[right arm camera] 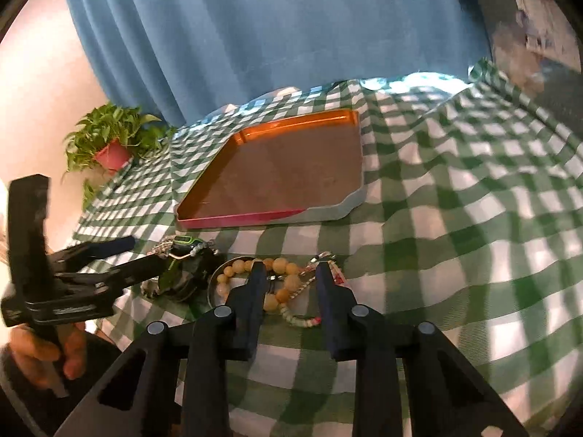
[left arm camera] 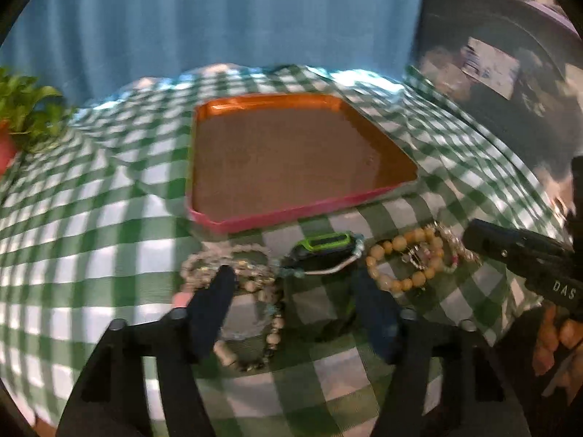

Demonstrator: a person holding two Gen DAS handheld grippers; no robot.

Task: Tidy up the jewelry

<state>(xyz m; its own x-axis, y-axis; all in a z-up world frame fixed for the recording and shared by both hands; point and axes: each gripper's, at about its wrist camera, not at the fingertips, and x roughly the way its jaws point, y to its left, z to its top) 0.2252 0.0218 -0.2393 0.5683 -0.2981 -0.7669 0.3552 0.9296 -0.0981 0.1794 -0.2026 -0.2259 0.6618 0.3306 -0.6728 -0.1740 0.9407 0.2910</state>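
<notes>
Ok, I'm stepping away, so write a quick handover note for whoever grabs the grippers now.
Left gripper: open, jaws straddling the pale beaded bracelets on the green checked tablecloth.
Right gripper: open, jaws around the amber bead bracelet, not yet gripping.
Green fitness band lies between the piles.
Orange-rimmed brown tray: nothing in it.
Done: nothing moved. Left: grip and carry every piece to the tray.

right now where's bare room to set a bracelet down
The whole tray floor is bare. So is the checked cloth right of the tray. It is crowded along the tray's near edge: the yellow bead bracelet, the green watch and pale bead strands.
</notes>
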